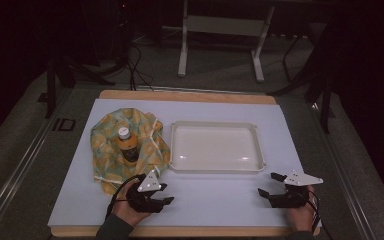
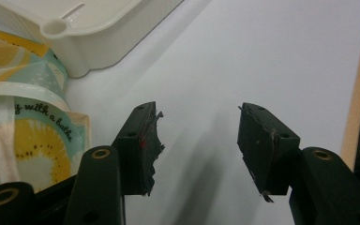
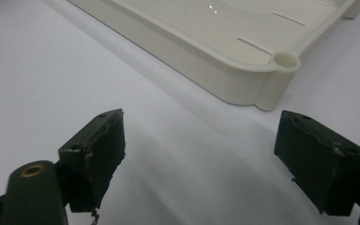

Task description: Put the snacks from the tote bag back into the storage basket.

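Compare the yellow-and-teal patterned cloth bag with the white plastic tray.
The yellow-and-teal patterned cloth bag is soft, crumpled and printed with citrus slices; the white plastic tray is rigid, plain and rectangular. The bag holds an orange-filled bottle with a white cap; the tray holds nothing. Both rest side by side on the pale mat.

Left tongs [image 1: 164,194], right tongs [image 1: 270,184]: both agape, empty, low.

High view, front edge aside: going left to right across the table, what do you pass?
Lemon-patterned cloth bag with an orange-filled, white-capped bottle lying on it → black left gripper, jaws open → shallow white rectangular plastic tray → black right gripper, jaws open.
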Motion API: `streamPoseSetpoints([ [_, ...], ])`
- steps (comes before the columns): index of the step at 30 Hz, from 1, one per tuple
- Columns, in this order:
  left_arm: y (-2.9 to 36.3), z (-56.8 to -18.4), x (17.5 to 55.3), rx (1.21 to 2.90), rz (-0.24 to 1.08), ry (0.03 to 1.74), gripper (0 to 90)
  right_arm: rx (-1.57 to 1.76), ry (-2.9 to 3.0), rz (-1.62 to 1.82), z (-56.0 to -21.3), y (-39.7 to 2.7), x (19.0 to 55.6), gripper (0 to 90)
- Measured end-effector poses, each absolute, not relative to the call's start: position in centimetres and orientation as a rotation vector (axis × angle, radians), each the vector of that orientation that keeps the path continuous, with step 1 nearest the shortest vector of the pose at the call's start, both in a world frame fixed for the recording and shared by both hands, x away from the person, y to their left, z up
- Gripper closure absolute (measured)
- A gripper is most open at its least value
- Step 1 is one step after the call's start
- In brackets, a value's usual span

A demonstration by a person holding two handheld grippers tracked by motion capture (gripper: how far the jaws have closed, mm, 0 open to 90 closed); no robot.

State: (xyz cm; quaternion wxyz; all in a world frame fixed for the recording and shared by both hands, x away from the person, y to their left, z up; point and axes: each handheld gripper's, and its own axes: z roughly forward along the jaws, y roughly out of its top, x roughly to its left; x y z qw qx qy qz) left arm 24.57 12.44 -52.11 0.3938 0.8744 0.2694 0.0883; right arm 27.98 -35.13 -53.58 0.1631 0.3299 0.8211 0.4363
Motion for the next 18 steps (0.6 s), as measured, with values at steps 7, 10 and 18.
streamPoseSetpoints([
  [7, 12.9, -51.4, 24.2, 2.246, 0.232, 0.673, 47.7, 0.945, 2.332, 1.247, -53.6, -35.2, 27.9, 16.2],
  [10, 13.1, -51.1, 24.1, 2.252, 0.233, 0.673, 47.5, 0.945, 2.331, 1.245, -53.6, -35.2, 27.9, 16.2],
  [18, 13.6, -50.4, 24.1, 2.277, 0.218, 0.668, 46.8, 0.95, 2.33, 1.243, -53.5, -35.2, 28.0, 16.2],
])
